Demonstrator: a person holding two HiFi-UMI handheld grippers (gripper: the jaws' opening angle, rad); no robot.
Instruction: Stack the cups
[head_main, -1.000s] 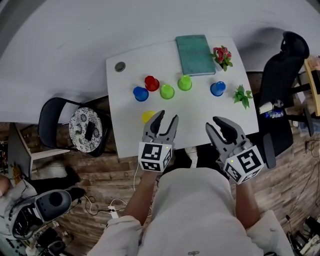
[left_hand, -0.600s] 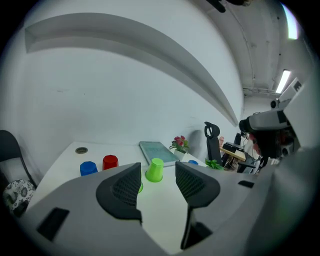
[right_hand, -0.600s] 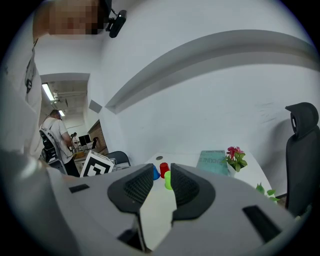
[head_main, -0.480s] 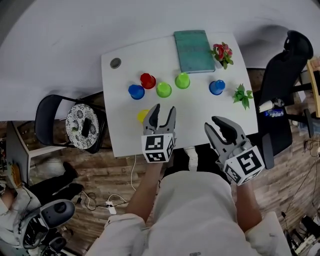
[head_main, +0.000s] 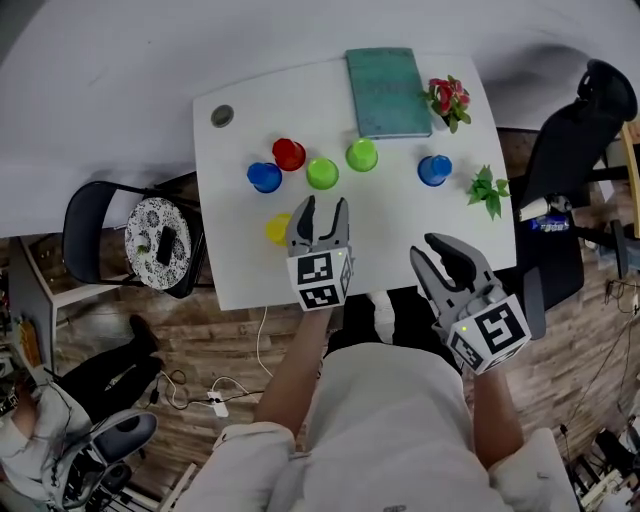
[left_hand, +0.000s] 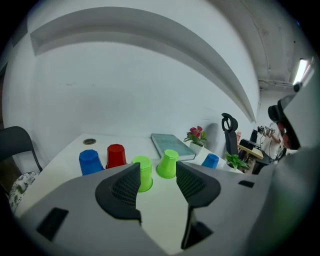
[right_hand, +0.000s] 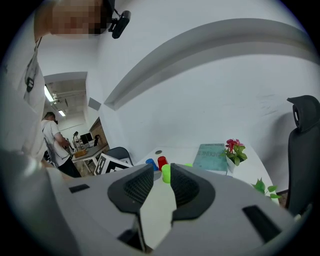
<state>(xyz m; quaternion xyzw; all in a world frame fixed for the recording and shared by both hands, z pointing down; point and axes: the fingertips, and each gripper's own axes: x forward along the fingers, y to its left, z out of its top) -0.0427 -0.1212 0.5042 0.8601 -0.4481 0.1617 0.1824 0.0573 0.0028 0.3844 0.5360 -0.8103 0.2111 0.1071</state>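
Note:
Several upside-down cups stand on the white table: blue cup, red cup, green cup, second green cup, second blue cup, and a yellow cup nearer the front. My left gripper hovers open just right of the yellow cup, short of the green ones. In the left gripper view the left gripper holds nothing, and the green cups stand beyond it. My right gripper is open and empty at the table's front right edge.
A teal book lies at the back of the table, with a potted flower beside it and a small green plant at the right edge. A black office chair stands to the right, a folding chair to the left.
My left gripper has moved forward over the table, past the yellow cup toward the green cups, and its jaws have spread wider. The right gripper has stayed put.

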